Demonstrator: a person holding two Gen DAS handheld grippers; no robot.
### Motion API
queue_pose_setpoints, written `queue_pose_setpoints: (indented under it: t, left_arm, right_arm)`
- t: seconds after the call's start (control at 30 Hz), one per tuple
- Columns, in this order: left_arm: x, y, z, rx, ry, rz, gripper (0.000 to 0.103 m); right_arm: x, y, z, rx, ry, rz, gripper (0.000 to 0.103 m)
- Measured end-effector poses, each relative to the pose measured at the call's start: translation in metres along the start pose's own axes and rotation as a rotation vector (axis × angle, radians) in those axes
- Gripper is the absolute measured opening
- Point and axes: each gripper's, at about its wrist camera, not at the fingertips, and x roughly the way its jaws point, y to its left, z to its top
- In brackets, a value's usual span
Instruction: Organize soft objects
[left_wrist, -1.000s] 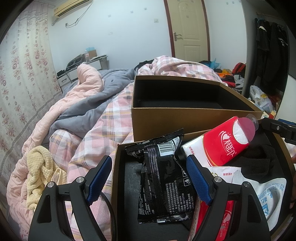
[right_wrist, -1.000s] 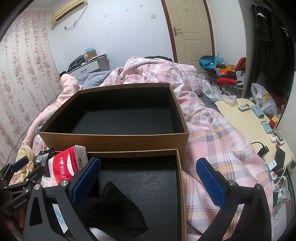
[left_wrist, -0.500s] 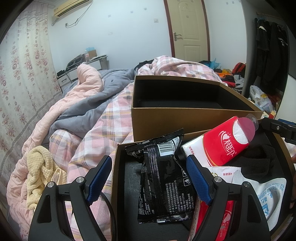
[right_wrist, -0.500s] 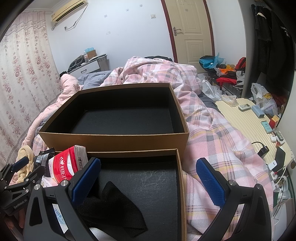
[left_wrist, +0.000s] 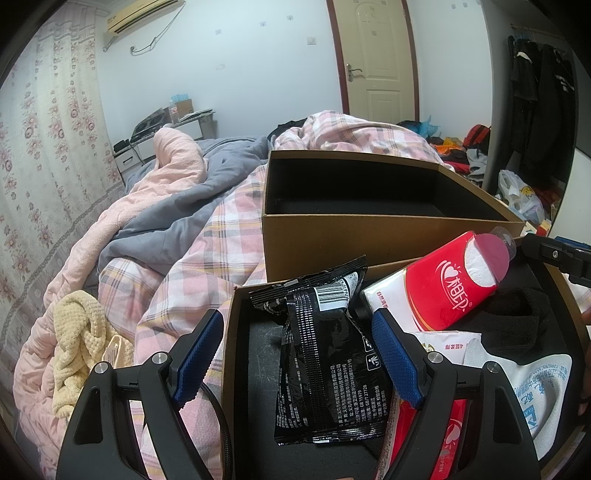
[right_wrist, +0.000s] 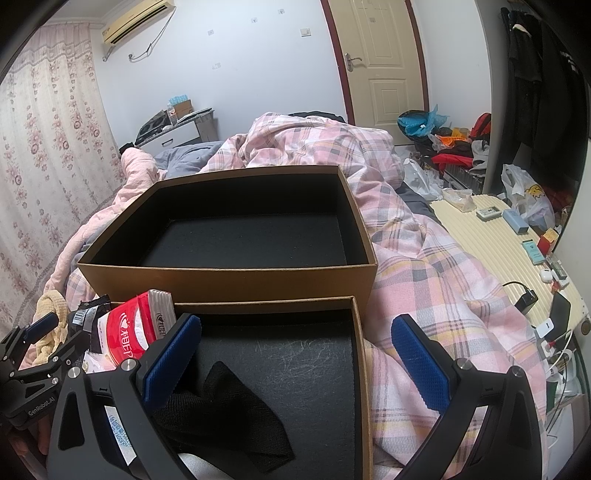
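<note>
The left gripper (left_wrist: 297, 356) has its jaws spread wide, empty, over a black snack packet (left_wrist: 327, 373) in the near cardboard box (left_wrist: 231, 332). Beside it a red tissue pack (left_wrist: 439, 288) leans on the rim. The right gripper (right_wrist: 295, 354), jaws released, hangs above a black sock (right_wrist: 229, 410) there. The far box (right_wrist: 229, 273) sits on the bed.

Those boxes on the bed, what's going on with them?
A person holds two grippers over the near box, both open and holding nothing. The left gripper straddles a black packet lying there with a red tissue pack, a black cloth and other packets. The far box is empty; a yellow knit cloth lies on the bedding.
</note>
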Motion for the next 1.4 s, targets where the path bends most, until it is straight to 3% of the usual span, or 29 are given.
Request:
queue_pose_setpoints:
  t: [1.4]
  left_arm:
    - [-0.0014, -0.0028, 0.0007, -0.001, 0.001, 0.018, 0.080]
  right_arm:
    - [-0.0010, 0.0006, 0.0010, 0.003, -0.004, 0.015, 0.102]
